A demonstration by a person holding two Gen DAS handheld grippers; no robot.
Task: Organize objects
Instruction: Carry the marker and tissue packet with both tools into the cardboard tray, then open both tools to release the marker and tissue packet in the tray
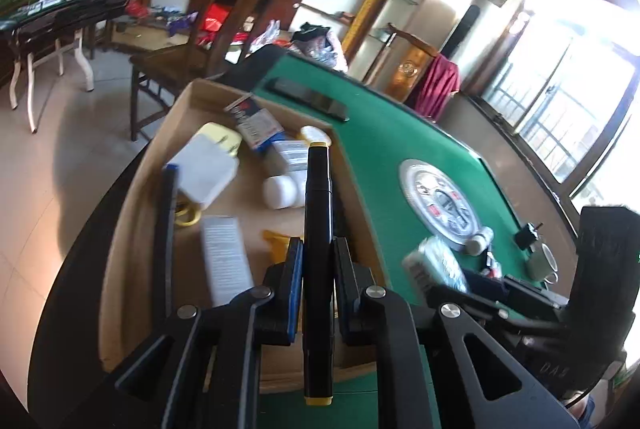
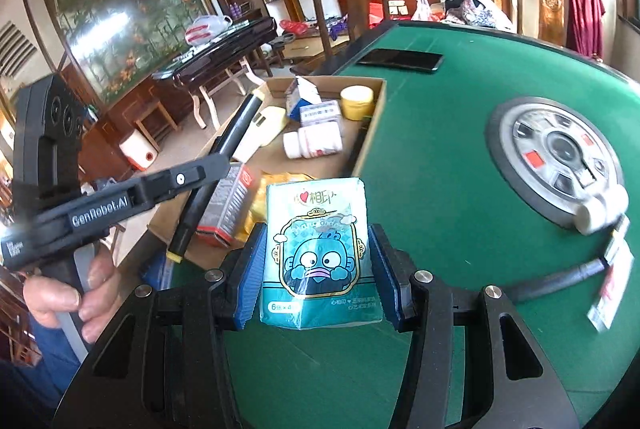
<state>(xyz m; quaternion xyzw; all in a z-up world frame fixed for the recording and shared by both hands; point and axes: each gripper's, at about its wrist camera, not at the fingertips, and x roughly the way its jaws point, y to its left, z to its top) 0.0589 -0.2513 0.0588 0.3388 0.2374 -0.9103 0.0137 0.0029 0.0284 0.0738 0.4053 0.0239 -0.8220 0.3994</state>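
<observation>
The left gripper (image 1: 318, 261) is pinched tight on a long black marker (image 1: 318, 229) with yellow end caps, held above the shallow cardboard box (image 1: 132, 229) at the edge of the green felt table (image 1: 400, 141). The right gripper (image 2: 318, 269) clamps its ribbed blue pads on a soft, glossy teal pack of tissues (image 2: 316, 249) printed with a cartoon face, over the felt just beside the box. In the box lie smooth white pill bottles (image 2: 314, 143), a round yellow jar (image 2: 357, 102) and small printed cartons (image 2: 228, 207).

The left tongs (image 1: 316, 261) are clamped tight on a thin black pen (image 1: 318, 229), a bare hand (image 2: 64, 293) gripping their handle, while the right tongs (image 2: 318, 269) pinch a tissue pack (image 2: 316, 249) between blue pads (image 2: 252, 269), both angled downward.
</observation>
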